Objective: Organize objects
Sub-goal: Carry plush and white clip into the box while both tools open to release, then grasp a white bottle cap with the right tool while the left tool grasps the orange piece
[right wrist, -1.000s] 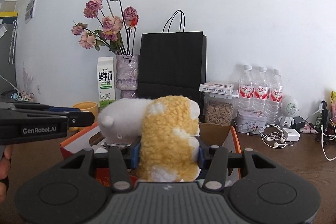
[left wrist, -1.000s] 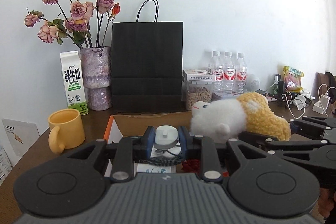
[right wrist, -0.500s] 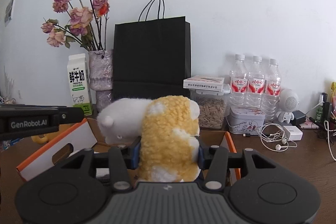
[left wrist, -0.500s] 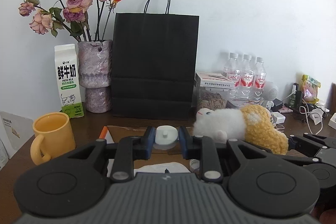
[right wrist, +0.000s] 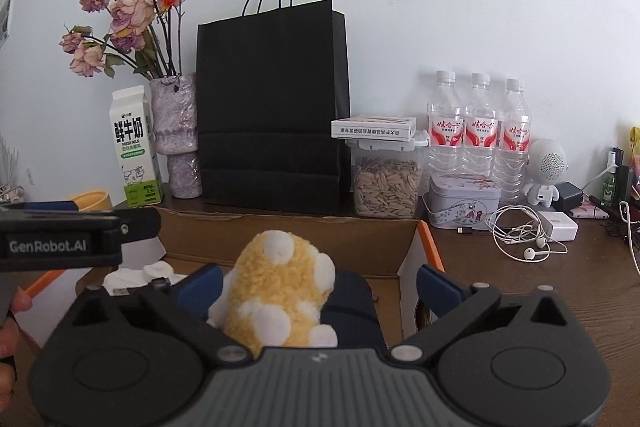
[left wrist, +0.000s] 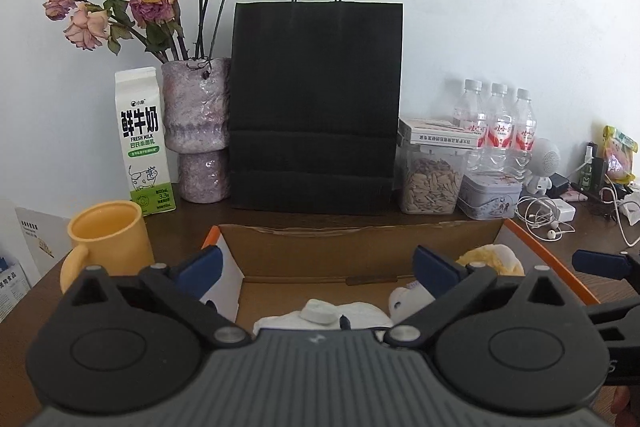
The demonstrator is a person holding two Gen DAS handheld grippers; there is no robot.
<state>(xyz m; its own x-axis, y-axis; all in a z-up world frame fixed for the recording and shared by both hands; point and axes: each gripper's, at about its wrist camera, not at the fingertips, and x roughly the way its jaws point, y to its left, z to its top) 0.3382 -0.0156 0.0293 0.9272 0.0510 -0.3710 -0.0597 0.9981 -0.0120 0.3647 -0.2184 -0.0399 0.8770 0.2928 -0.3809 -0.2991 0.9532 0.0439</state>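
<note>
An open cardboard box (left wrist: 360,255) with orange edges sits in front of me. My left gripper (left wrist: 318,265) hangs over it with its jaws opening wide. A small white round gadget (left wrist: 320,311) lies loose below, between the jaws, on white stuff in the box. My right gripper (right wrist: 320,285) is also opening. The yellow and white plush toy (right wrist: 280,287) rests between its fingers on a dark blue item (right wrist: 352,303) in the box (right wrist: 320,239), and neither pad presses on it. The plush (left wrist: 492,259) also shows at the right of the left wrist view.
Behind the box stand a black paper bag (left wrist: 316,107), a milk carton (left wrist: 142,143), a vase of dried roses (left wrist: 198,131) and a yellow mug (left wrist: 108,239). To the right are a seed jar (right wrist: 386,183), three water bottles (right wrist: 478,131), a tin (right wrist: 464,199) and earphones (right wrist: 524,239).
Both grippers moved forward and down over the box, and both sets of jaws spread wide. The plush toy and the white gadget were let go and now lie in the box.
</note>
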